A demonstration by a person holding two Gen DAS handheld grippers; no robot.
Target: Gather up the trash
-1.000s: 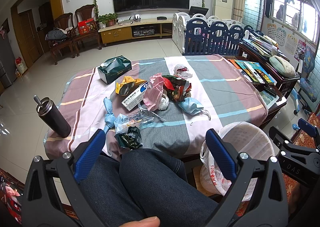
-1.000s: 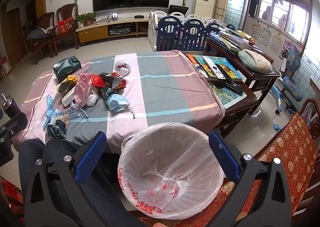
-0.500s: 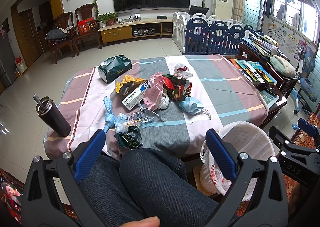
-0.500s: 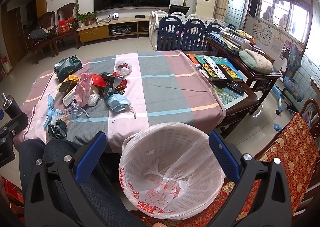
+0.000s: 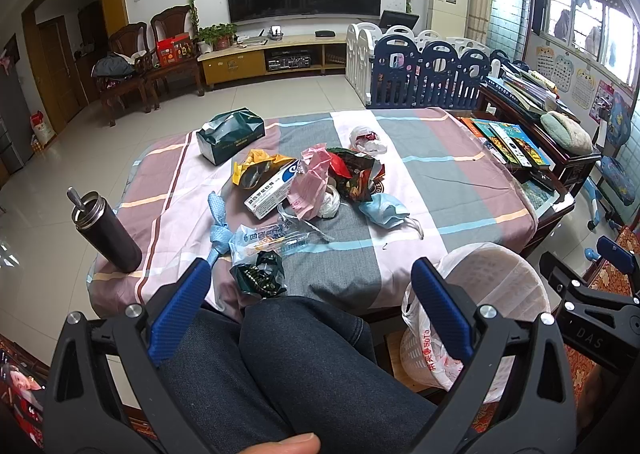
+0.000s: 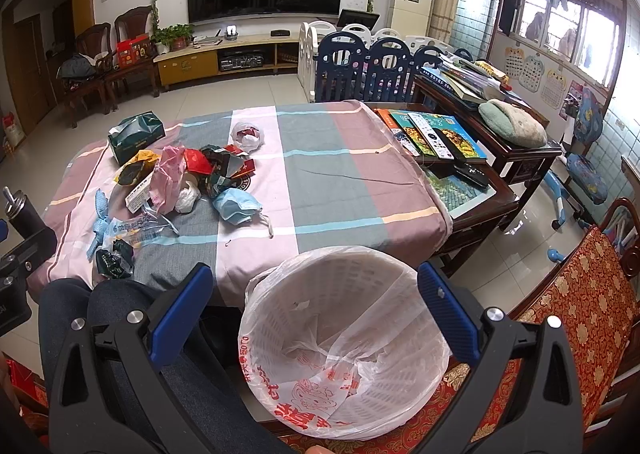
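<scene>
Left gripper (image 5: 308, 286) spread wide, empty, above person's knees (image 5: 304, 350). Right gripper (image 6: 312, 286) spread wide, empty, over white lined bin (image 6: 344, 338) beside table's near edge. Trash pile (image 5: 316, 189) on table (image 5: 452, 177), left half, toward near-left corner. Dark flask (image 5: 106, 234) at near-left corner.

The print on the white box (image 5: 272, 186) is too small to read. The bin (image 5: 496, 286) is partly hidden behind the left gripper (image 5: 308, 290), and the flask (image 6: 20, 213) is cut off by another gripper's body.
</scene>
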